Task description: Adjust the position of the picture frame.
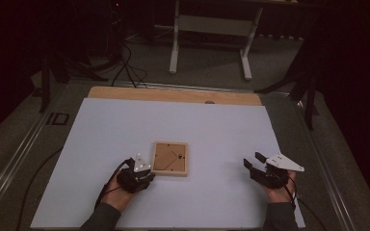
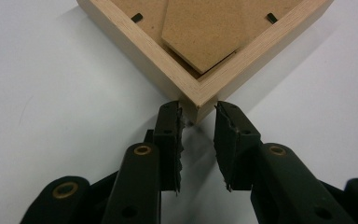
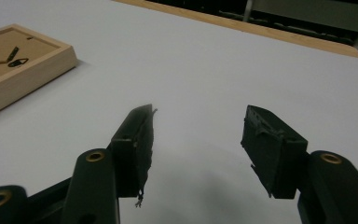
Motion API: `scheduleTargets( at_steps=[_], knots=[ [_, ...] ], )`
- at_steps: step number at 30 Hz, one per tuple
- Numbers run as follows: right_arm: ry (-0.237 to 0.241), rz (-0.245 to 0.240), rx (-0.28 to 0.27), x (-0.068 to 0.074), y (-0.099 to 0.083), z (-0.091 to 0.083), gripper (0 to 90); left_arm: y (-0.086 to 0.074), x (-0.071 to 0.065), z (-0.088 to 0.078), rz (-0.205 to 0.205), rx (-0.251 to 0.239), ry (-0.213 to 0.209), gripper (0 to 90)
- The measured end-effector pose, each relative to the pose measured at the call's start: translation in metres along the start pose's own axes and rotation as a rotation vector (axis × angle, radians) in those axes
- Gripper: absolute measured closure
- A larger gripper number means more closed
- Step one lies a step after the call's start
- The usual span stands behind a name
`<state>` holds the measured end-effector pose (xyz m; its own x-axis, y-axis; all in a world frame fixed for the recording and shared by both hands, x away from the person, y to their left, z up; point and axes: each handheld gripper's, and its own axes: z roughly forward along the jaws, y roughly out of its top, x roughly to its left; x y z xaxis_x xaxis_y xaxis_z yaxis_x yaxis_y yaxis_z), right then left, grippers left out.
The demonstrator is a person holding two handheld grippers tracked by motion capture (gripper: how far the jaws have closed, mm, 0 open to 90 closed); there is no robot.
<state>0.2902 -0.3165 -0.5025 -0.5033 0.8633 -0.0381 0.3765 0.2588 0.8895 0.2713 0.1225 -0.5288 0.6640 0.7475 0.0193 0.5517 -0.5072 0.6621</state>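
A dim lab or recording studio is showing here. Black tripod stands [image 1: 304, 86] and trailing cables [image 1: 127, 67] are flanking the white-covered tabletop [image 1: 125, 130], and a height-adjustable desk frame [image 1: 212, 29] is standing beyond its far edge on grey carpet.

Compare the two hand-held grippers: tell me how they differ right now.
The left hand-held gripper sits at the near left corner of the wooden frame, that corner between its jaws; the right hand-held gripper rests apart from the frame, with nothing between its jaws. The left's jaws stand narrowly parted; the right's are spread wide. Both are black, held low over the white table, one in each hand.
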Motion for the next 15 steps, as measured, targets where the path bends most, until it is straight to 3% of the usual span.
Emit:
scheduleTargets(
  at_steps=[15],
  knots=[
    [0.053,0.011,0.028,0.006,0.006,0.016,42.3,0.005,-0.005,0.007,0.019,-0.012,0.013,71.7]
  ],
)
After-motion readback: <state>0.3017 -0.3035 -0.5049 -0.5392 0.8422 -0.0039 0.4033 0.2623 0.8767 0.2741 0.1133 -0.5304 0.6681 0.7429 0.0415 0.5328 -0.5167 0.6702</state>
